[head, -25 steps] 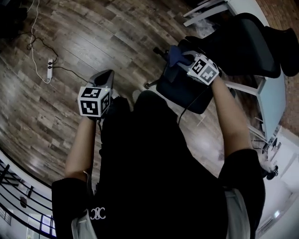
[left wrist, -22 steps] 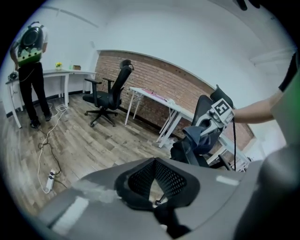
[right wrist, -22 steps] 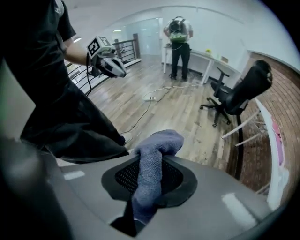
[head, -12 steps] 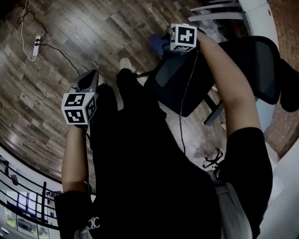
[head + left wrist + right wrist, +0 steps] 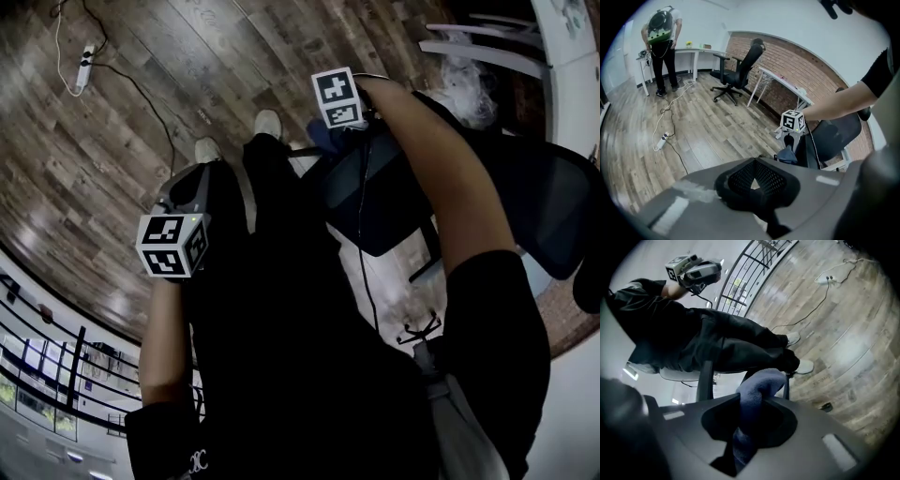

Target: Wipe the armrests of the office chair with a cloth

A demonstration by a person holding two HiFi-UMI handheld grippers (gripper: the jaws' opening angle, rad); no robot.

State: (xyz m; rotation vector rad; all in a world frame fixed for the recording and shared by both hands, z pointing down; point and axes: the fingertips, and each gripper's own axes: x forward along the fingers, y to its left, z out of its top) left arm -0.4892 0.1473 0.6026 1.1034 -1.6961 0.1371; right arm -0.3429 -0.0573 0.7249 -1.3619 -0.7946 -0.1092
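The right gripper (image 5: pixel 335 124) is working at twelve o'clock in the head view, arm stretched out almost straight, marker cube riding on top. Its jaws are pointing down at the near edge of the office chair (image 5: pixel 398 202). They are clamping firmly on the blue cloth (image 5: pixel 758 386), and a fat fold of it is bulging out ahead of the tips.

The cloth is sitting right at the chair's edge. Whether it is actually touching an armrest I cannot tell, because the dark chair parts are blending together here.

Over at nine o'clock, the left gripper (image 5: pixel 754 182) is taking no part. Its elbow is bent, and it is hanging over the wooden floor (image 5: pixel 112 141), well apart from the chair. Its jaws are drawn together with nothing between them.

To do this wipe well, I'd say the bulging fold needs pressing flat onto the armrest's top, then drawing along its full length in steady strokes. The squeeze should stay tight so the cloth isn't dragging loose. The wrist should also be rolling so the fold reaches the sides, and the far armrest at two o'clock is waiting its turn.
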